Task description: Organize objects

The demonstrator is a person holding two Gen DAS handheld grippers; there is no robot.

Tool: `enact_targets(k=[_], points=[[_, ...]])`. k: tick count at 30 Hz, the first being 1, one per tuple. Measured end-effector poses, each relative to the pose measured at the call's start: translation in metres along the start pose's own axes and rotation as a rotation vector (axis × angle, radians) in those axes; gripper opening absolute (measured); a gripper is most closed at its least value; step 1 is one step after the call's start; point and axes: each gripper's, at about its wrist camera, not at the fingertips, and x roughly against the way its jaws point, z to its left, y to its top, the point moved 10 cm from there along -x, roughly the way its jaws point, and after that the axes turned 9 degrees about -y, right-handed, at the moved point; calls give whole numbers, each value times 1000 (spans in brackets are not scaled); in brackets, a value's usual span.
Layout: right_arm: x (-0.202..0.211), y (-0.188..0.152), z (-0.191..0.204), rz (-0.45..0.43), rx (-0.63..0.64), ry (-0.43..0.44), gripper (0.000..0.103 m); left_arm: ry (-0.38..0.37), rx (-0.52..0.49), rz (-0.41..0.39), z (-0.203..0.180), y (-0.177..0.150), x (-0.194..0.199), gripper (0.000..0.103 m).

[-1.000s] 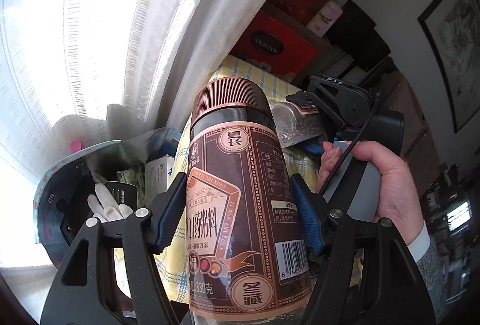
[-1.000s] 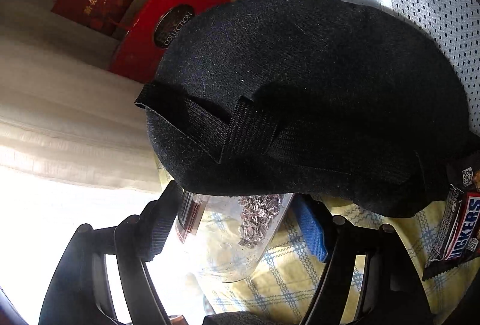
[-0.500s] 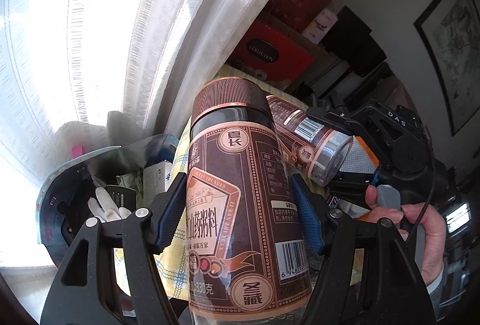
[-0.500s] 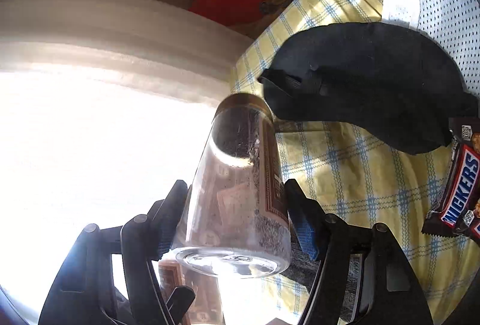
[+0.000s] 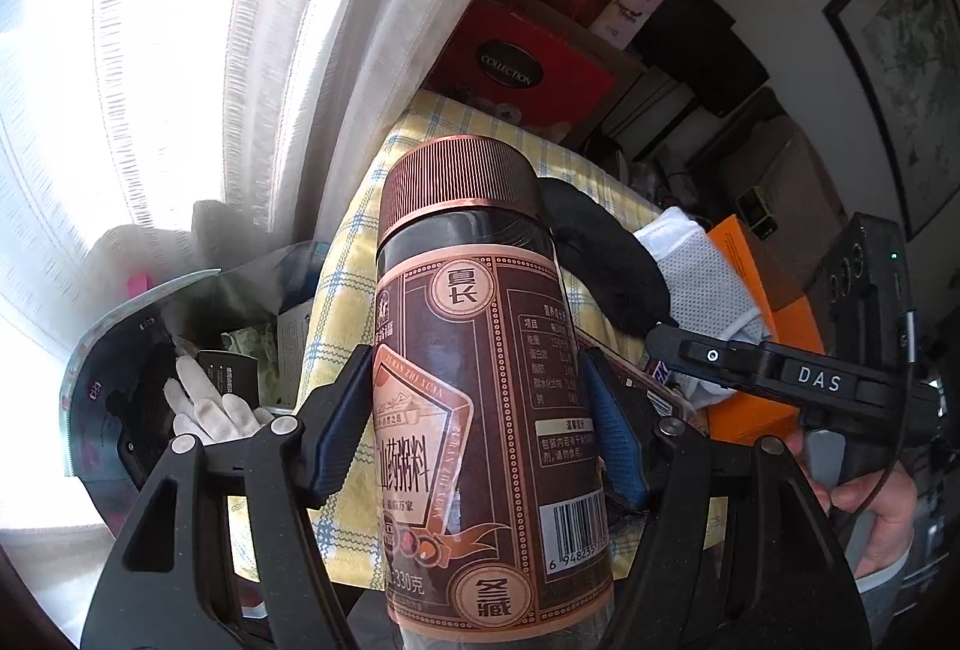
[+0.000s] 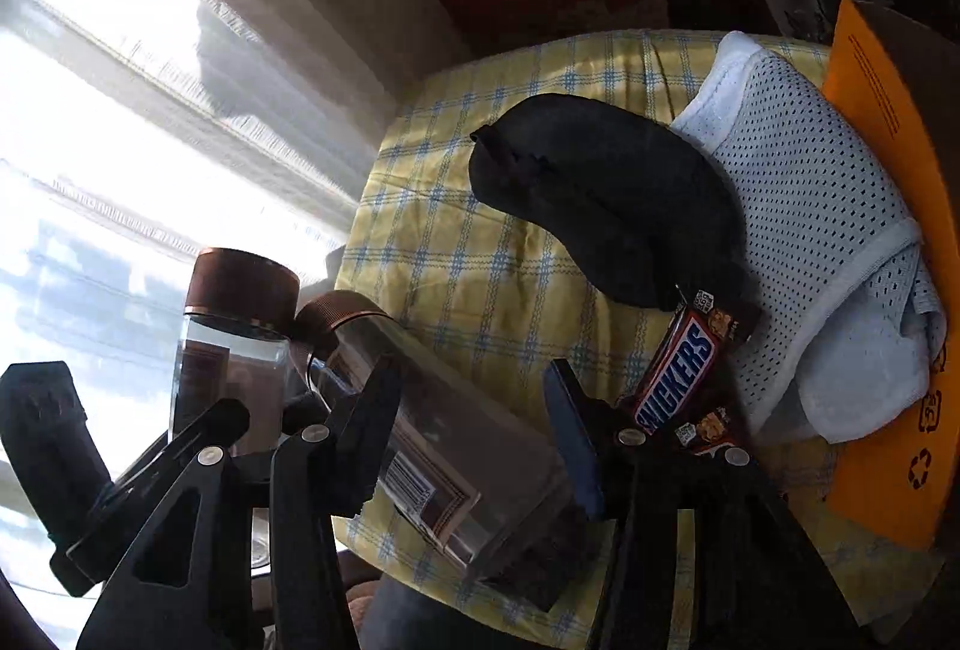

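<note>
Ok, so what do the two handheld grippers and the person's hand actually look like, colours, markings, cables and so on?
The left gripper has matte black angular fingers with cut-out slots, silver rivets and textured blue pads. The right gripper is built the same; seen from the left camera, its black body carries white "DAS" lettering, a small green light and a thin black cable. The bare hand on its grey handle shows a grey sleeve with a white cuff.

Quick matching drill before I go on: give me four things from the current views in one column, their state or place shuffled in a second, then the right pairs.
1. labelled jar
2. second jar
3. black eye mask
4. Snickers bar

A. lies spread on the checked cloth, nothing gripping it
B. upright in the left gripper
C. lies beside a finger of the right gripper
D. tilted in the right gripper

Pairs: 1-B, 2-D, 3-A, 4-C
</note>
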Motion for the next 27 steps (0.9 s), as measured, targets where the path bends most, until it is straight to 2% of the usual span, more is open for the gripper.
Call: enact_targets(k=[2, 6, 8, 12, 14, 18, 25, 27], points=[[-5, -6, -1, 14, 55, -34, 63, 7, -1, 13, -1, -2, -5, 65], [-5, 1, 23, -37, 226, -66, 67, 11, 9, 40, 2, -8, -12, 64], [-15, 0, 35, -5, 312, -88, 73, 15, 21, 48, 6, -10, -14, 64], [-45, 3, 48, 41, 460, -184, 74, 14, 34, 48, 10, -10, -13, 64], [-56, 3, 52, 72, 486, -190, 80, 17, 31, 48, 11, -10, -12, 64], [-68, 2, 55, 110, 522, -198, 82, 20, 33, 50, 13, -8, -13, 64], [-72, -1, 54, 112, 543, -207, 82, 22, 37, 70, 13, -10, -19, 64], [-71, -2, 55, 99, 557, -212, 78, 14, 41, 75, 13, -11, -22, 64]])
